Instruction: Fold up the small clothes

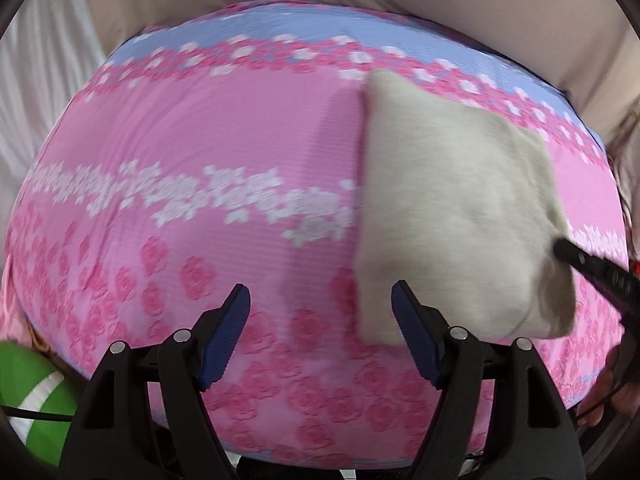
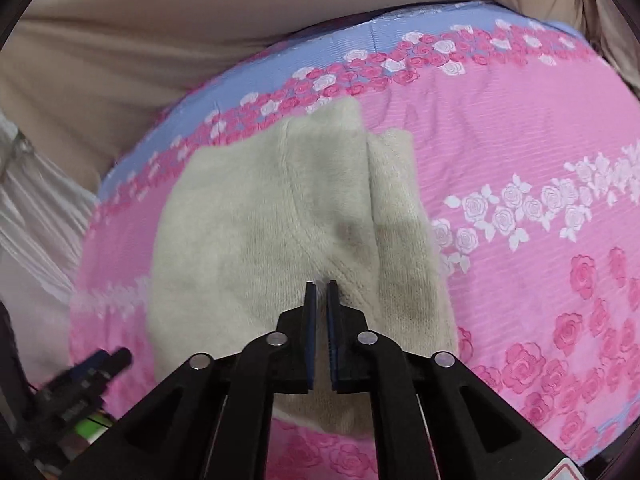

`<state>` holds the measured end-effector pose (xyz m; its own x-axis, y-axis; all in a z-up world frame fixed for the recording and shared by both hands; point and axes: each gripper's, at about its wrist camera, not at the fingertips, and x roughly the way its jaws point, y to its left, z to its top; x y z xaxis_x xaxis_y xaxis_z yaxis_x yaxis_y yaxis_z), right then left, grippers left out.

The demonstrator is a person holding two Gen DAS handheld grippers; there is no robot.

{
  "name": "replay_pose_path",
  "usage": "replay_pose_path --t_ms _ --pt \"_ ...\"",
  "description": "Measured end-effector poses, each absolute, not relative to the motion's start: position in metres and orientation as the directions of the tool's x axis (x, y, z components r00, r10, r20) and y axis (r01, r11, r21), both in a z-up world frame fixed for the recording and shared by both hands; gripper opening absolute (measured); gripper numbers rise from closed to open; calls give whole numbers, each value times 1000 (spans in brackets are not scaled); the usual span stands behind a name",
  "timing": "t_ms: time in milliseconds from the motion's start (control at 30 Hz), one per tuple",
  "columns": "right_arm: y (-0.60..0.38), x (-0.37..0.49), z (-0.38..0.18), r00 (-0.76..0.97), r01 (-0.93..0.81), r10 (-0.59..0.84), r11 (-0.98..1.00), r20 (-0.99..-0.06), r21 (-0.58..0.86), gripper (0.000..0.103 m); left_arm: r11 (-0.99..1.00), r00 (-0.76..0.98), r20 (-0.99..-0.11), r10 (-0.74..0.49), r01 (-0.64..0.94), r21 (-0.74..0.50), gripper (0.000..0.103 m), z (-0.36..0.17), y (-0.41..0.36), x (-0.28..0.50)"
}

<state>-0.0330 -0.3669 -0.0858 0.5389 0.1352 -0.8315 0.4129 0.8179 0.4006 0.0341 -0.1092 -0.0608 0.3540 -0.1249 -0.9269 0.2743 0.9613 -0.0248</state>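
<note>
**Right gripper pinching beige cloth, fold half done**

Nearest, the right gripper (image 2: 321, 286) has its 2 jaws closed on the near edge of the beige garment (image 2: 280, 216), which lies partly doubled on the pink floral bedcover (image 2: 520, 152). Left gripper (image 1: 320, 304) hangs w/ jaws spread wide, holding nothing, just beside the cloth's left edge. Farther back sits a beige sheet (image 2: 160, 40). Risk: the thin pinch could slip, or a 1-sided pull could drag the cloth askew, since the left isn't pinning it.

No readable text, label, brand, number or sign anywhere.
</note>
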Motion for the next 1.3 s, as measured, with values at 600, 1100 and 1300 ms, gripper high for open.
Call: replay_pose_path --t_ms 600,1100,1300 --pt "-402 -7 -106 547 375 82 866 -833 331 4 932 300 -942 -150 362 -33 76 -94 -173 32" --pt "-362 -110 -99 514 391 0 890 -858 234 30 935 244 -951 -188 342 -96 76 -94 -151 17" --pt "-368 -111 -128 456 424 31 871 -889 248 35 936 250 -953 -173 344 -79 76 -94 -153 16"
